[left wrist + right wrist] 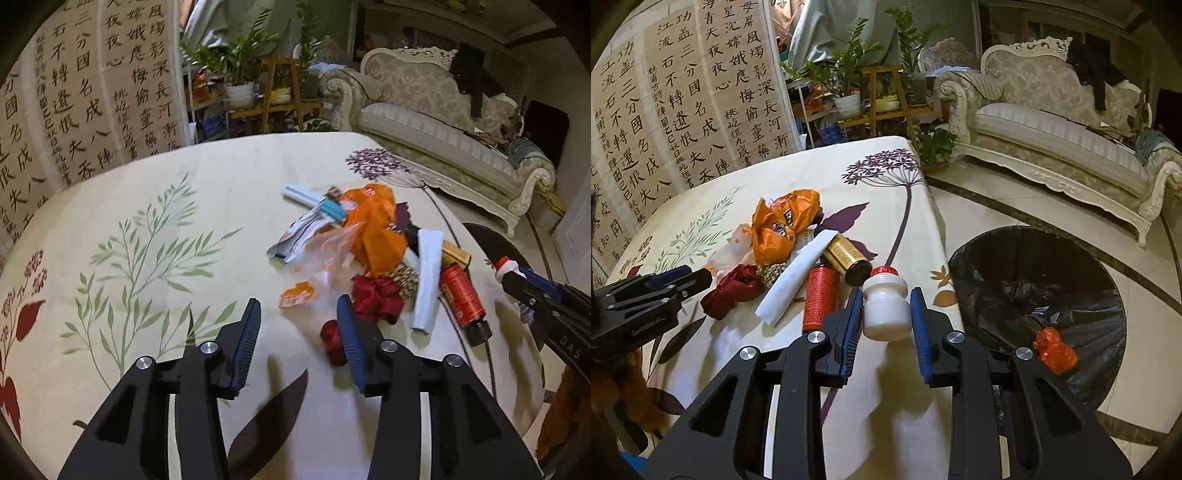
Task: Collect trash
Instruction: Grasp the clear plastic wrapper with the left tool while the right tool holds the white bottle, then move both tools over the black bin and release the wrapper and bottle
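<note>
At lower centre of the right wrist view, our right gripper (886, 314) pinched a white bottle (886, 308), our left gripper (299, 325) gaped empty near red ribbon (376, 299), one red scrap (1054, 350) lay binned at lower right, the pile (786, 221) remaining.

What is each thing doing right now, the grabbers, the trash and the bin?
right gripper: shut on the white bottle, held upright
left gripper: open, nothing held
red ribbon: crumpled on the table
red can: lying down
white paper roll: lying across the pile
trash bin: open, black bag inside
</note>
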